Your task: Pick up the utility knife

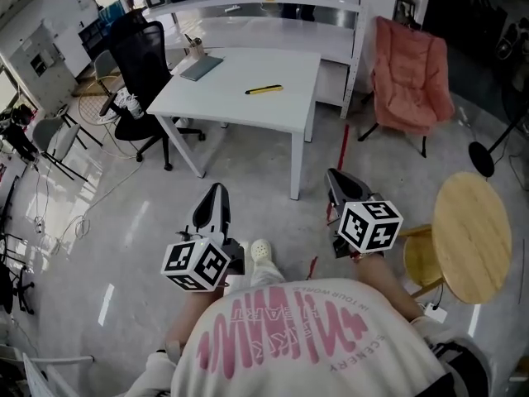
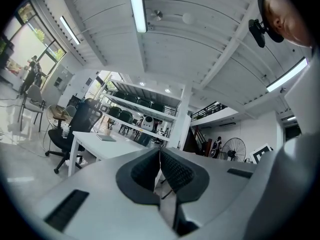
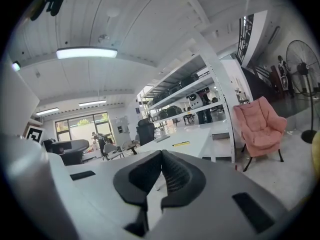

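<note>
Utility knife (image 1: 264, 89): yellow. In the head view we see it lying flat on the white table (image 1: 248, 114), well apart from both grippers. Left gripper (image 1: 216, 190) and right gripper (image 1: 334, 174) hang over the floor, short of the table. A pink chair (image 1: 409, 77) stands to the right.

Left gripper view: we find the jaws pressed together with nothing between them.

Right gripper view: the jaws are likewise closed and empty. We see the utility knife on the tabletop beyond them.
</note>
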{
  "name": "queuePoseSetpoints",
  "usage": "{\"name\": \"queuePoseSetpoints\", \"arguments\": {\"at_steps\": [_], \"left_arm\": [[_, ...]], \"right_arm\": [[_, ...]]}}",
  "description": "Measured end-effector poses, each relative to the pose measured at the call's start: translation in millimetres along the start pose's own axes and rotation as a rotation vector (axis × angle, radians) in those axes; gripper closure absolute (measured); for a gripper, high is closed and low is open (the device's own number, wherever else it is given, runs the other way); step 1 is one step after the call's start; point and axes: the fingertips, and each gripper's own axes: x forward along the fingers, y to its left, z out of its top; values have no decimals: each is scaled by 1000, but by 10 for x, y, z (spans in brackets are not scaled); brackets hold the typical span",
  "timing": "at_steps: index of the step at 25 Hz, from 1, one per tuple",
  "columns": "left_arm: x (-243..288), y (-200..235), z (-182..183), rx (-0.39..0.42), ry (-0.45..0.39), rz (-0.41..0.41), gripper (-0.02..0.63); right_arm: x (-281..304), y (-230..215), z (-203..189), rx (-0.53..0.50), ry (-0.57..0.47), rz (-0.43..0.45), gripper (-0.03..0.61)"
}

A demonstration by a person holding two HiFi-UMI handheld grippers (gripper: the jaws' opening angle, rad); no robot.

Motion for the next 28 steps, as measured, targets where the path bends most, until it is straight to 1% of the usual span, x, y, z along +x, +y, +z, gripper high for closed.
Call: {"name": "queuePoseSetpoints", "arguments": {"at_steps": [5,8,10,18,23,28], "left_arm": [[467,196,-40,-21,22,-14,589],[822,350,-93,-23,51,-31,589],[1070,489,-66,-28,63,-41,589],[2061,1058,425,-22,54,-94,589],[2582,1481,735,-20,39,-105,589],[3035,1936,926,-22,26,-119,589]], "right_arm": [[346,-136,25,1,34,-19,561],[651,-250,30,8,48,-40,561],[901,-294,88,11,50,-47,561],[2008,-281,622,-6,26,-59,561],[2669,-233,971,-23,-4,-64,561],[3271,-209,1173,-32,-43,-78,561]]}}
